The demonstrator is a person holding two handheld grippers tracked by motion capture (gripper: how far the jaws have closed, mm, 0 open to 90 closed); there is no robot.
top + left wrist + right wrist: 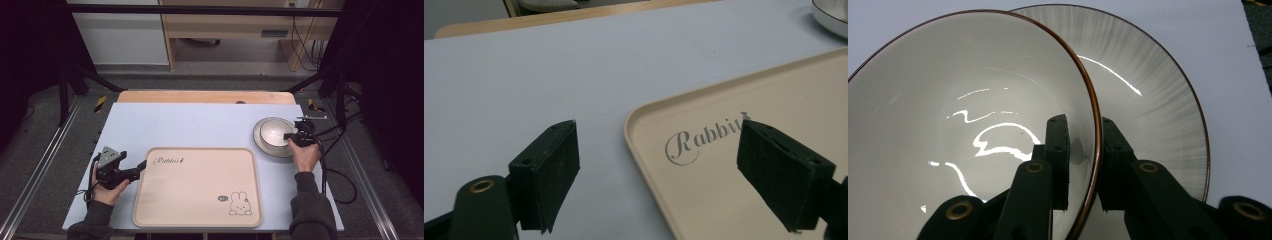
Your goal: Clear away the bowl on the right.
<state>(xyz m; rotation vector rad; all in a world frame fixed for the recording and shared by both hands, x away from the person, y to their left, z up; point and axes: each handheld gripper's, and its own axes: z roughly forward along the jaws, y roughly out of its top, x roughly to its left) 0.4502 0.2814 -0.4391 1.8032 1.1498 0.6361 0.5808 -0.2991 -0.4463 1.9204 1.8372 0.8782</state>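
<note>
With the right gripper (pixel 1083 165) pinched on the white bowl's (pixel 973 125) brown rim, bowl sitting on the plate (pixel 261 141) right of the Rabbit tray (pixel 197 187), lift straight up, level, while the left gripper's (pixel 659 175) wide, empty jaws straddle the tray's left edge.

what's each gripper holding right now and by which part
The right gripper clamps the white bowl by its rim, one jaw inside, one outside. The left gripper is open, holding nothing.
</note>
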